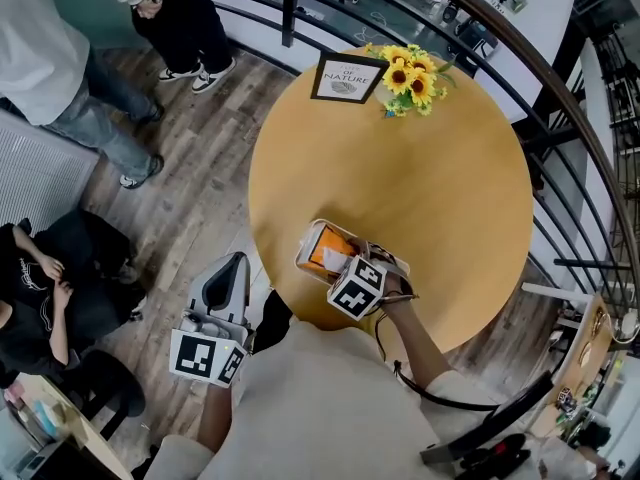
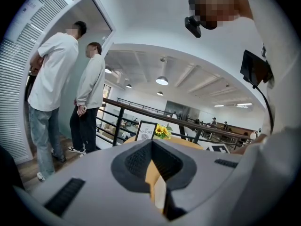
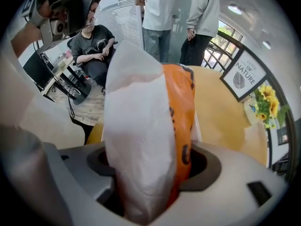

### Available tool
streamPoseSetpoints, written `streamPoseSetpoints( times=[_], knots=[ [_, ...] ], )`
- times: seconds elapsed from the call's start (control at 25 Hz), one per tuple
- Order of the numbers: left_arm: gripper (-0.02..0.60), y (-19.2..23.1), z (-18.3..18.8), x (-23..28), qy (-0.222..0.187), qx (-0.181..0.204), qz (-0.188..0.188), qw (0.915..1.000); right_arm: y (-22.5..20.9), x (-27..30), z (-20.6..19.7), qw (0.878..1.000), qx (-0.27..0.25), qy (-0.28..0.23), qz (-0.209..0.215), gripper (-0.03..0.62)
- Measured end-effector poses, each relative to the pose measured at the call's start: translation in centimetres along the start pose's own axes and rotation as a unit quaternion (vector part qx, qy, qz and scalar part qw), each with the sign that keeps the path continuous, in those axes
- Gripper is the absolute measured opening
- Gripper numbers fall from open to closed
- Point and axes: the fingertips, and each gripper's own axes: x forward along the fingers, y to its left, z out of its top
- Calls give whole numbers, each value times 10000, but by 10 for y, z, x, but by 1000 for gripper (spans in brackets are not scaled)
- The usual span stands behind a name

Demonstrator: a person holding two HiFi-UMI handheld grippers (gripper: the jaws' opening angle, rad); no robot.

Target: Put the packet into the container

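Round wooden table (image 1: 450,198), framed sign (image 1: 346,77) beside sunflowers (image 1: 410,80), black railing (image 1: 290,8) behind, seated person (image 1: 45,298)

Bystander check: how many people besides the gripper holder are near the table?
3: a person in jeans and a person in dark trousers stand at the head view's top left; a seated person at left. Others may be hidden.

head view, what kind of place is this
Probably an upper-floor landing in an office or café: a black railing looks down on a lower floor, and a round table holds sunflowers and a framed sign.
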Motion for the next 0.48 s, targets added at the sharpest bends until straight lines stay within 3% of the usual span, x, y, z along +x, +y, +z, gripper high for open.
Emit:
streamPoseSetpoints(
  times=[0.24, 0.48],
  knots=[
    [5, 0, 3, -2, -43, 10, -32, 10000, 1, -7, 0, 10000, -2, -70, 50, 359],
    [5, 1, 3, -3, -54, 7, -34, 10000, 3, -12, -5, 9996, -74, 179, 185, 367]
  ],
)
